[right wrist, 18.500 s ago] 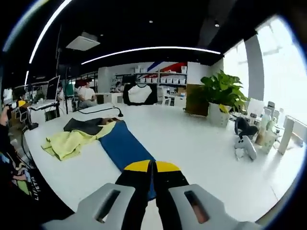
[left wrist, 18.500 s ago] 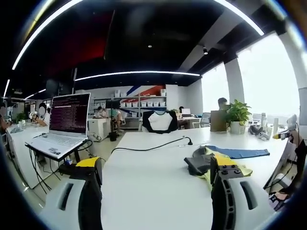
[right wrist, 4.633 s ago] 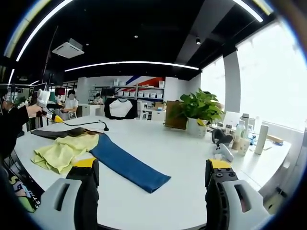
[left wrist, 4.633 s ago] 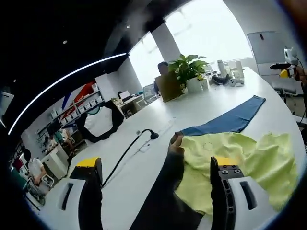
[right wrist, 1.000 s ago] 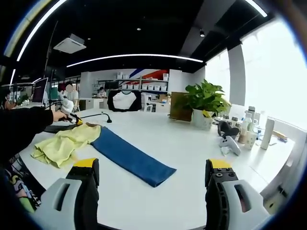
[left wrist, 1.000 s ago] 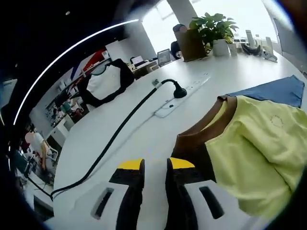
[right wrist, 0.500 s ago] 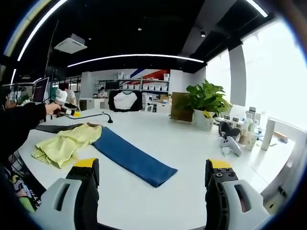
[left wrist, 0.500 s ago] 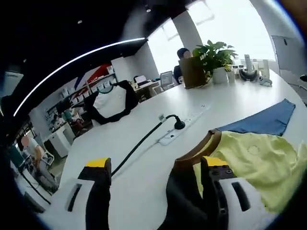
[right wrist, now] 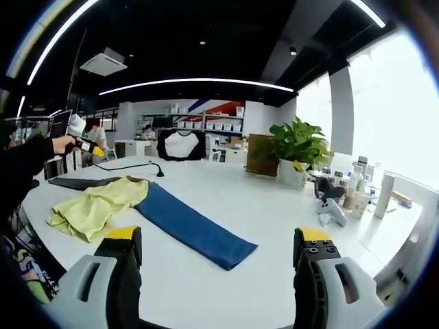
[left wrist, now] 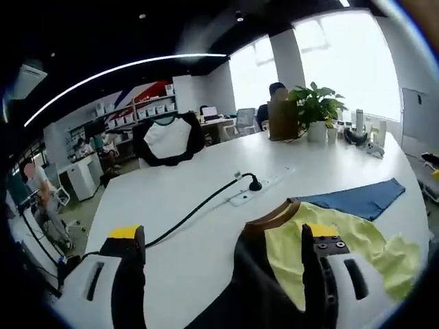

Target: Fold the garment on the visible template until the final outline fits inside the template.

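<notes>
Lying rumpled on the white table [right wrist: 274, 226], the yellow garment [right wrist: 96, 205] with its brown collar [left wrist: 271, 218] and dark sleeve sits at the near left of the right gripper view, touching the long blue template [right wrist: 192, 226], which stretches away from it across the tabletop. In the left gripper view the garment [left wrist: 343, 240] spreads just ahead of the right-hand jaw, collar toward the camera, with the blue template [left wrist: 353, 199] beyond it.

The left gripper [left wrist: 219, 264] has its jaws spread wide and holds nothing; its right-hand jaw overlaps the yellow cloth in the picture, though whether it touches is unclear. In the right gripper view this gripper [right wrist: 86, 145] is held up in a hand above the table's far left. The right gripper [right wrist: 214, 264] is likewise wide apart, empty, hanging over the table's near edge.

A black cable runs to a power strip [left wrist: 257, 192] on the table. A potted plant [right wrist: 296, 154] stands farther off, with small bottles near it.
</notes>
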A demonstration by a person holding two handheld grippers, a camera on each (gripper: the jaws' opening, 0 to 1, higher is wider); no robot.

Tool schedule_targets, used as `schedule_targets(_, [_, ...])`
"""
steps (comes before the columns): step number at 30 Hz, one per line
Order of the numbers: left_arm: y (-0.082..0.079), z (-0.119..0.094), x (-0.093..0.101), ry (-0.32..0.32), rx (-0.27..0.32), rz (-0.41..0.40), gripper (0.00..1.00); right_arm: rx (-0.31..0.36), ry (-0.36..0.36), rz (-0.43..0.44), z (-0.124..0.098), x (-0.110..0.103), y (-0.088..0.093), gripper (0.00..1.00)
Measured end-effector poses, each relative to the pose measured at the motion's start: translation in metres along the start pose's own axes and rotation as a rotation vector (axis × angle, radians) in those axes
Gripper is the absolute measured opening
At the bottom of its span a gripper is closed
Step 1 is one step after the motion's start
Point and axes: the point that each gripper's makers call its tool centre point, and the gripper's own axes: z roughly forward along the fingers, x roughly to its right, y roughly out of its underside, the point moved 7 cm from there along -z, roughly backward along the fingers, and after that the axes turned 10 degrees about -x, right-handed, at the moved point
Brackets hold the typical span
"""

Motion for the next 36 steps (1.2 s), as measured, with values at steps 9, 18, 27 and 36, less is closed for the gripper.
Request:
schedule_targets(9, [0.021,-0.032,-0.016,-0.012,-0.141,0.003,1.0,0.005,-0.042,-0.001,0.001,-0.008,-0.001,0.94])
schedule_targets(18, [0.052,-0.051,-0.021,-0.003,-0.309,0.027,0.98,0.01,0.014,0.001,-0.006,0.004,-0.001,0.94])
schedule_targets(27, [0.096,-0.07,-0.022,-0.01,-0.478,-0.213,0.88,0.039,0.038,0.018,-0.016,0.013,-0.004,0.94])
schedule_targets(36, [0.137,-0.094,-0.048,-0.107,-0.656,-0.262,0.82,0.037,0.032,0.027,-0.015,0.015,-0.003,0.94])
